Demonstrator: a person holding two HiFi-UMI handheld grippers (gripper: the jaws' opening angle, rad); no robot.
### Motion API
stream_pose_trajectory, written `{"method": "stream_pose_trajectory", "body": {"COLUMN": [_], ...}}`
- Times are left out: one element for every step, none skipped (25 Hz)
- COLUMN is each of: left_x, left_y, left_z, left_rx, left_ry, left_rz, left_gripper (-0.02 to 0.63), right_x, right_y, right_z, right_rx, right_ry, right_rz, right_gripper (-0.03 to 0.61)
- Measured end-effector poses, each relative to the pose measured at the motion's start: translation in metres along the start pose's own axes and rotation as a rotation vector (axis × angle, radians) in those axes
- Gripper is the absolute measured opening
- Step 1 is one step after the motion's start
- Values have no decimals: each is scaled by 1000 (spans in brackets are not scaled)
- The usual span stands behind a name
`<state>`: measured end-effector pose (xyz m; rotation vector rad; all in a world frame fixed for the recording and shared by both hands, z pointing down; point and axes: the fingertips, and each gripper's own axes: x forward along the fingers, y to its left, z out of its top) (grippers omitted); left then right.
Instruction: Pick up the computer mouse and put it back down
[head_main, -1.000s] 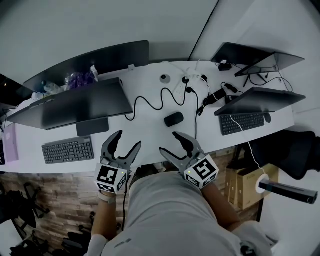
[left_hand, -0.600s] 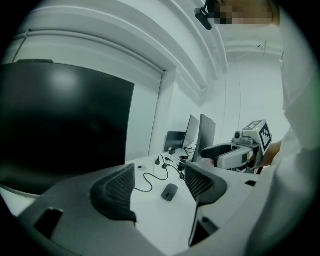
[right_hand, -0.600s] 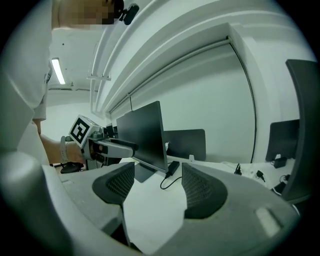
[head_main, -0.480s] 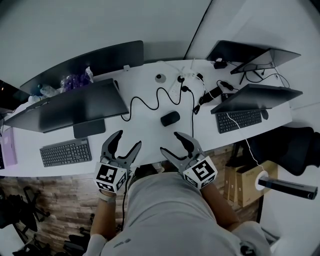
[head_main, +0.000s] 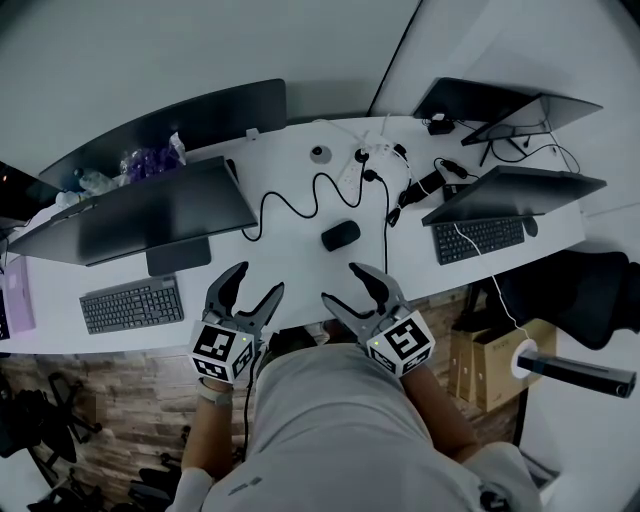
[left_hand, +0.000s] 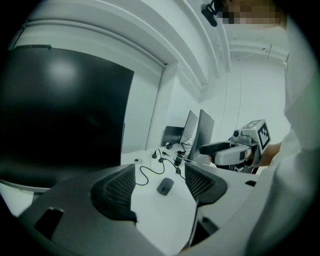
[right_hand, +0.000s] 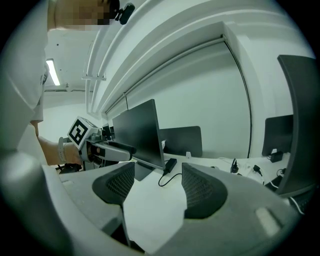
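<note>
White desk bears the computer mouse; left claw and right claw hover spread wide, seemingly empty.

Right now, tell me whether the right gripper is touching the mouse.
Apart. The head view shows bare desk between the right gripper and the mouse.

Left gripper has its jaws spread wide with nothing between the pads, just white desk showing through the gap. The computer mouse sits on the desk out ahead, lined up with that gap and clear of both jaws. A wavy black cable runs just left of it. A big dark monitor fills the left side, and the right gripper hovers off to the right with more monitors further back
</note>
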<state>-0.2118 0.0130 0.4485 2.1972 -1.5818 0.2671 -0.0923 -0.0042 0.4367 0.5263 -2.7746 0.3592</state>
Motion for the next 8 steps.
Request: {"method": "stream_pose_trajectory", "body": {"left_x": [1, 2, 2, 2, 2, 2, 1, 1], "left_y": [0, 1, 1, 1, 1, 1, 0, 0], "left_z": [-2, -3, -4, -4, -3, -1, 1, 3], "left_rx": [-4, -5, -6, -8, -11, -16, -22, -28], "left_ry": [3, 5, 5, 3, -1, -6, -11, -15], "left_rz": [-1, -2, -2, -1, 0, 1, 2, 2], "left_gripper": [305, 305, 305, 305, 305, 305, 305, 305], "right_x": [0, 0, 0, 0, 0, 0, -1, -1], "right_y": [0, -1, -1, -1, -2, -2, -3, -4], "right_z": [-1, -2, -3, -4, -4, -3, -3, -2], "right_rx": [-2, -4, -6, -8, -9, -9, -10, -10], "right_ry": [5, 10, 13, 15, 15, 15, 14, 13], "right_rz": [0, 0, 0, -1, -1, -2, -3, -4], "right_gripper": [293, 293, 293, 293, 293, 293, 293, 293]}}
